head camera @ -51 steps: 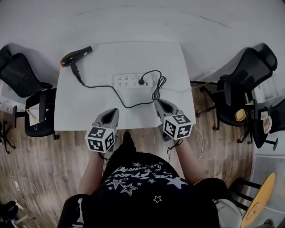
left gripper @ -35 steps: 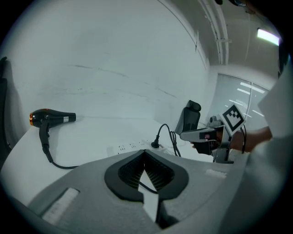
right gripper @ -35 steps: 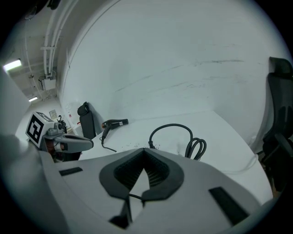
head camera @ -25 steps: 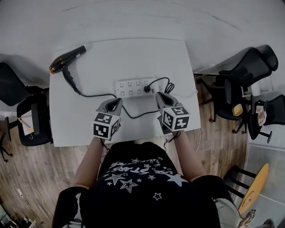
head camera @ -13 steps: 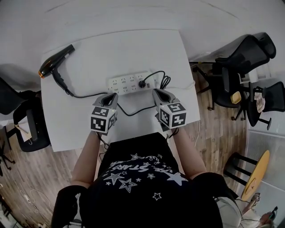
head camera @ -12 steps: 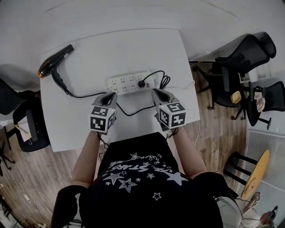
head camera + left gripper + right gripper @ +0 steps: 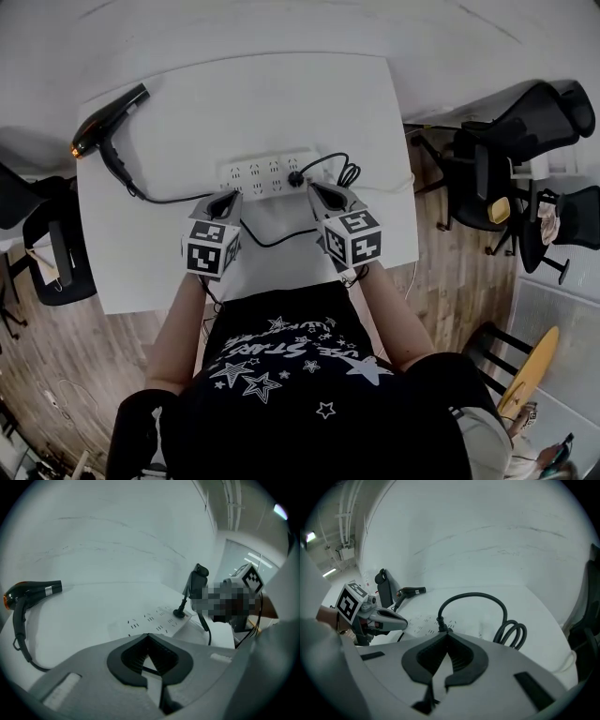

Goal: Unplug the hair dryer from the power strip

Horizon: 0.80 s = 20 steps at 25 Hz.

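Observation:
A black hair dryer (image 7: pixel 103 122) lies at the far left corner of the white table (image 7: pixel 281 84). Its black cord (image 7: pixel 159 197) runs to a plug (image 7: pixel 295 178) seated in the right end of the white power strip (image 7: pixel 262 173). My left gripper (image 7: pixel 225 199) is shut and empty, just short of the strip's near edge. My right gripper (image 7: pixel 314 190) is also shut and empty, its tip close behind the plug (image 7: pixel 440 625). The left gripper view shows the strip (image 7: pixel 152 623) and plug (image 7: pixel 180 613) ahead of the left gripper (image 7: pixel 149 636).
The cord's slack lies coiled (image 7: pixel 349 173) at the strip's right end. Black office chairs (image 7: pixel 520 131) stand to the right of the table and another (image 7: pixel 37 253) to its left, on a wooden floor (image 7: pixel 450 281). A white wall lies beyond the table.
Both grippers have moved forward and down over the table toward the power strip. The right one now sits just behind the plug. Neither has opened.

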Motion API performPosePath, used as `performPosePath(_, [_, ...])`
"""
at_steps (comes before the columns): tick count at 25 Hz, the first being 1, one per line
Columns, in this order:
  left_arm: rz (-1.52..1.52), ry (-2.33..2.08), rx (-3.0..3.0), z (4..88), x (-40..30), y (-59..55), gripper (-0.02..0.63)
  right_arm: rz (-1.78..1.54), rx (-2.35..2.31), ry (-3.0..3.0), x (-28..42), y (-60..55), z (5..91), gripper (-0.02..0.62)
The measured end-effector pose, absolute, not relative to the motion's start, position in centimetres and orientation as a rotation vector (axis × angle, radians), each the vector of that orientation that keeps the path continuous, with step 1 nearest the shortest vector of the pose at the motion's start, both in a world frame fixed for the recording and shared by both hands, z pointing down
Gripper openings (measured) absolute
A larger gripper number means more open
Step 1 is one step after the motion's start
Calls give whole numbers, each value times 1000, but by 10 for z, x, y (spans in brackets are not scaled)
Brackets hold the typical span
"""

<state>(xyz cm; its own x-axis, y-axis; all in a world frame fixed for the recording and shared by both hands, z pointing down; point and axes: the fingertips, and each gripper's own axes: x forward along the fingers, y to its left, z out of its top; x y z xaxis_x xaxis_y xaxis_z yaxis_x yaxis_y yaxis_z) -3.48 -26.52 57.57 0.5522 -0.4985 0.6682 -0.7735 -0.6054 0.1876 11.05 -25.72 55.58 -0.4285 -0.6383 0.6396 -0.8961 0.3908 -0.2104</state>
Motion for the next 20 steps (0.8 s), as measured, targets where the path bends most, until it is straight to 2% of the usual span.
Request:
performPosePath(18, [744,-1041,2253,579,-38,-269,8,659,1239,-2224,93,-267,556,9])
performPosePath(19, [748,-1039,2256,580,-38,-268,8,662,1233,-2226,90,-267,557,50])
performPosePath(20, [751,-1038,2258,580,-38,-268,8,666,1224,-2228,87,-268,558,122])
